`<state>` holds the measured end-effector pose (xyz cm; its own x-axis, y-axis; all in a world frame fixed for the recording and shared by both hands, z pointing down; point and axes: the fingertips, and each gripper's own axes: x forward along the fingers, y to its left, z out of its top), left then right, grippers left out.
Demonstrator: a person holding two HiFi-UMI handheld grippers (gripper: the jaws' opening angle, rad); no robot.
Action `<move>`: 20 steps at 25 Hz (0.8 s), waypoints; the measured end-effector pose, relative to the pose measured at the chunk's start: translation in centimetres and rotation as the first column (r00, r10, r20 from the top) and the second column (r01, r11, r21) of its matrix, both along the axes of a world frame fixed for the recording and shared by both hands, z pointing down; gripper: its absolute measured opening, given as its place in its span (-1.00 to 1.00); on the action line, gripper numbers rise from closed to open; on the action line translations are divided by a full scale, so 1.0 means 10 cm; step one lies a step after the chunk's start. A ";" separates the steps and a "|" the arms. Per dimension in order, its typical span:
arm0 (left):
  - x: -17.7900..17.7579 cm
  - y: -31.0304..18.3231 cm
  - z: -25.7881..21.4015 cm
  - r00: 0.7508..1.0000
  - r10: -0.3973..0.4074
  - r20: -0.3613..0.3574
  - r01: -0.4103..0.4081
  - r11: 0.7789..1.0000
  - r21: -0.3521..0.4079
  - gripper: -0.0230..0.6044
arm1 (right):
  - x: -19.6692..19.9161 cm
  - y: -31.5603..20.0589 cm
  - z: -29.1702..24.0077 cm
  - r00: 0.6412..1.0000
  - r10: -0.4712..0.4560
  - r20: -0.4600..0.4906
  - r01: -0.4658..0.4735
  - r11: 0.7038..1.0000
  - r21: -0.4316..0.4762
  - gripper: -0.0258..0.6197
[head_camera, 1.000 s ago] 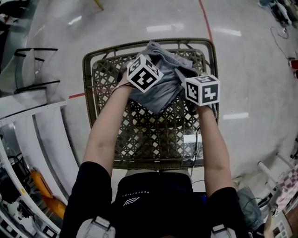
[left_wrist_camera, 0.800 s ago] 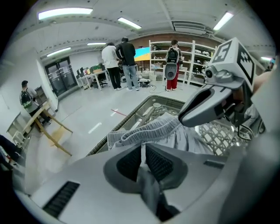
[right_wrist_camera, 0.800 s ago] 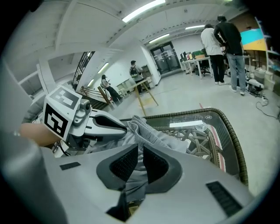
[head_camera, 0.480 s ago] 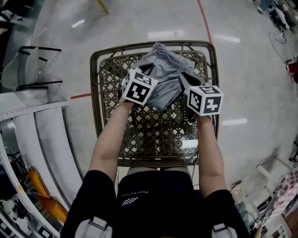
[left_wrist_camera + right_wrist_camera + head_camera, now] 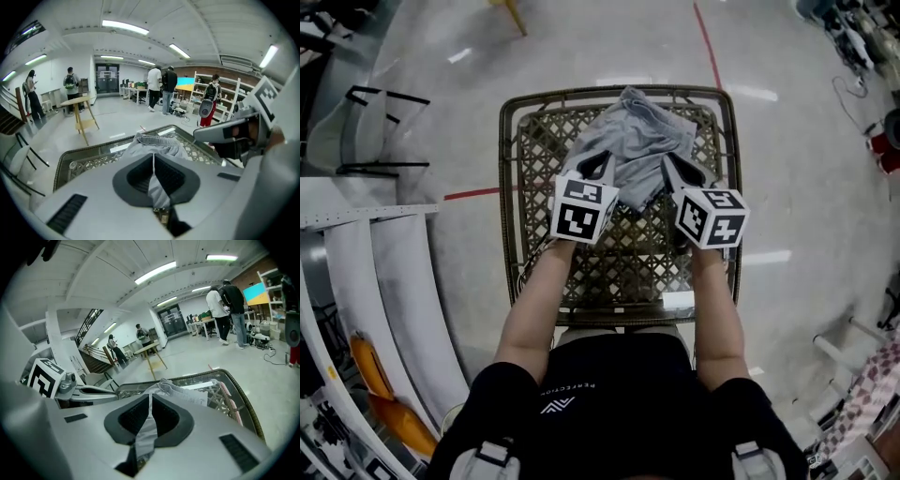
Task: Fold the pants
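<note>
Polished concrete floor, wicker bench (image 5: 512,187) below us. Grey pants (image 5: 636,139) on bench's far half. Our left tongs (image 5: 598,169) and right tongs (image 5: 675,172) each pinch pants fabric, now raised and nearer us than a second ago. Near edge lifts; we judge fold beginning.
</note>
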<state>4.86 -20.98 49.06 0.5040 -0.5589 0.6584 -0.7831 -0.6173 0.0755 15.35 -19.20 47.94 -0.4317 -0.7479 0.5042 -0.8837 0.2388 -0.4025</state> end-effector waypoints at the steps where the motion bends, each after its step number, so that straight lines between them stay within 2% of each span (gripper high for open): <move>1: -0.01 0.05 -0.08 0.999 -0.010 -0.035 0.010 1.000 0.001 -0.87 | -0.03 0.04 -0.05 1.000 0.008 0.001 -0.008 1.000 0.010 -0.77; 4: -0.05 0.19 -0.32 0.994 -0.008 -0.112 0.012 1.000 0.028 -0.87 | -0.18 0.16 -0.23 1.000 0.015 -0.017 -0.014 0.998 0.063 -0.78; 9: -0.19 0.42 -0.60 0.984 0.035 -0.173 -0.019 0.995 0.095 -0.87 | -0.36 0.36 -0.43 0.998 0.020 -0.054 -0.013 0.992 0.122 -0.78; 14: -0.35 0.62 -0.70 0.982 0.029 -0.186 -0.007 0.993 0.117 -0.87 | -0.42 0.50 -0.61 0.996 0.049 -0.080 -0.036 0.986 0.161 -0.78; 20: -0.38 0.87 -0.83 0.980 0.061 -0.188 -0.029 0.985 0.168 -0.88 | -0.68 0.74 -0.80 0.991 0.043 -0.123 -0.014 0.974 0.225 -0.79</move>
<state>1.02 -12.26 40.72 0.6390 -0.6249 0.4486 -0.7350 -0.6680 0.1165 8.52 -11.77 39.96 -0.3517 -0.8590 0.3721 -0.9319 0.2837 -0.2261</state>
